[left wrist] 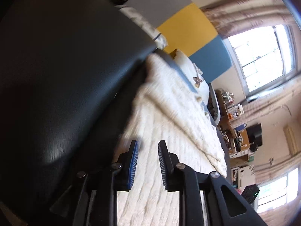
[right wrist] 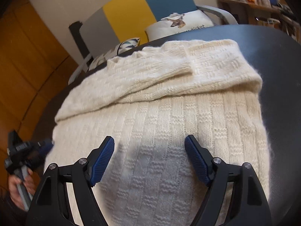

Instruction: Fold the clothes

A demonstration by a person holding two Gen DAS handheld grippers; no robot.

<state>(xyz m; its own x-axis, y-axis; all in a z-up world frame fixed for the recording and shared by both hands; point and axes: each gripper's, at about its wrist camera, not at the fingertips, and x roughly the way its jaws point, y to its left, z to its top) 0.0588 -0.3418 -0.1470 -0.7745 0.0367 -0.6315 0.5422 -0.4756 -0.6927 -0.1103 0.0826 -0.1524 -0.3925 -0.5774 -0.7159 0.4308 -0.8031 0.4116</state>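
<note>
Right gripper (right wrist: 149,158): I hold its blue ribbed jaws spread wide above the near hem, gripping nothing.
Left gripper (left wrist: 147,164): narrowly parted, empty, low at the garment's side.
Cream cable-knit sweater (right wrist: 160,116): lies flat on the dark round table (right wrist: 278,60), sleeve folded across its far end.
Axis: long axis runs away from me, ribs pointing toward the deer-print cushion (right wrist: 178,21).
Risk: I judge a shallow pinch could lift one layer only, dragging the folded sleeve loose.

Window (left wrist: 263,56) glare — blurred, fisheye-warped edges
</note>
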